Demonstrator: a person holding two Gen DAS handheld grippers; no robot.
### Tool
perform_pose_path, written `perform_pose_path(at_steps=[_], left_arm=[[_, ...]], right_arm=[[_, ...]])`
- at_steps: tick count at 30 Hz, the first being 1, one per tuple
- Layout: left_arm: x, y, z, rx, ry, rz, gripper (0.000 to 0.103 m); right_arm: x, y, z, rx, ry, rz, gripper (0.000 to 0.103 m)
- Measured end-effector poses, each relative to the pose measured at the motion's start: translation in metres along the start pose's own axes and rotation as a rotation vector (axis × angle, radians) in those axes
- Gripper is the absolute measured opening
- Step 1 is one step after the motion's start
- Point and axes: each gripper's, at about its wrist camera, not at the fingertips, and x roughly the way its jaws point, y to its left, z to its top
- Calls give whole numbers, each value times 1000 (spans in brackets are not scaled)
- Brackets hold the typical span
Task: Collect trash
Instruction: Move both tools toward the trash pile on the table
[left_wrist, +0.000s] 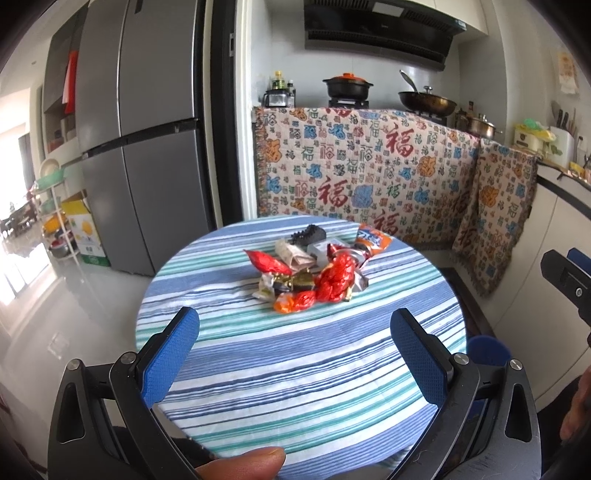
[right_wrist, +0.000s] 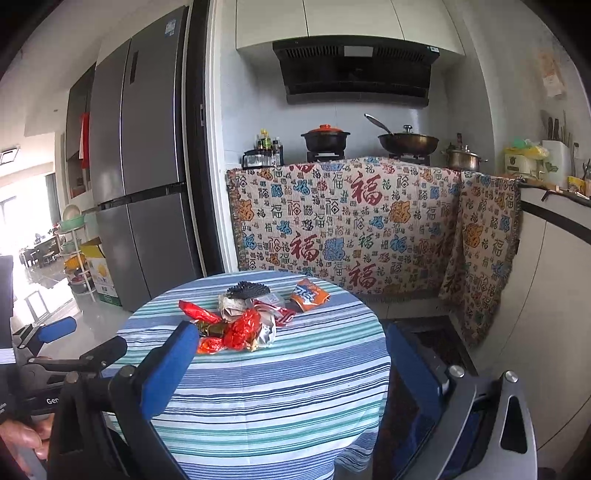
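Trash pile: crumpled wrappers (left_wrist: 314, 273) heaped on the round table (left_wrist: 295, 369), past its middle, toward the far edge; striped cloth covers the top.
Pile make-up: red foil wrapper (left_wrist: 338, 280) on the near side, orange snack packet (left_wrist: 373, 240) at the far right edge of the heap, dark crinkled piece (left_wrist: 308, 233) at the far edge, small orange-red piece (left_wrist: 295, 301) nearest the near edge.
Left gripper (left_wrist: 295, 354): jaws spread wide, nothing between them; held over the near half of the table, well short of the pile.
Right gripper (right_wrist: 291, 369): jaws wide apart, empty; left finger over the cloth, right finger past the table's right edge.
Bin: possibly the dark-lined container (right_wrist: 436, 347) on the floor off the table's right edge; cannot confirm.
Step in hand (judgement): first approach to the pile.
Technique: take the nearest loose piece first, come in low, close on a crumpled ridge, not flat foil.
Risk: thin wrappers slide on cloth; a pinch may catch the cloth and drag the heap.
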Motion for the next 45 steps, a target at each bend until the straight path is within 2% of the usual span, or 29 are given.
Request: perform_pose_path(at_steps=[7, 12, 17, 21, 28, 32, 37, 42, 45], left_arm=[[47, 16, -11, -28, 44, -42, 103], [97, 30, -26, -51, 91, -30, 103], [149, 44, -39, -49, 197, -56, 103], [190, 47, -44, -12, 260, -90, 103], [247, 41, -53, 67, 359, -98, 102], [258, 44, -49, 45, 387, -139, 102], [270, 32, -47, 153, 405, -131, 103], [277, 21, -42, 192, 405, -173, 103], [286, 13, -35, 205, 402, -191, 101]], right_arm=[[37, -5, -14, 11, 23, -13, 103], [79, -7, -32, -3, 53, 7, 103], [128, -10, -52, -32, 133, -22, 103], [175, -15, -68, -29, 235, -39, 103], [251, -11, -93, -46, 411, -29, 103], [280, -6, -101, -66, 490, -16, 103], [296, -4, -103, -59, 512, 9, 103], [309, -7, -112, -57, 557, -13, 103], [309, -4, -112, -72, 551, -11, 103]])
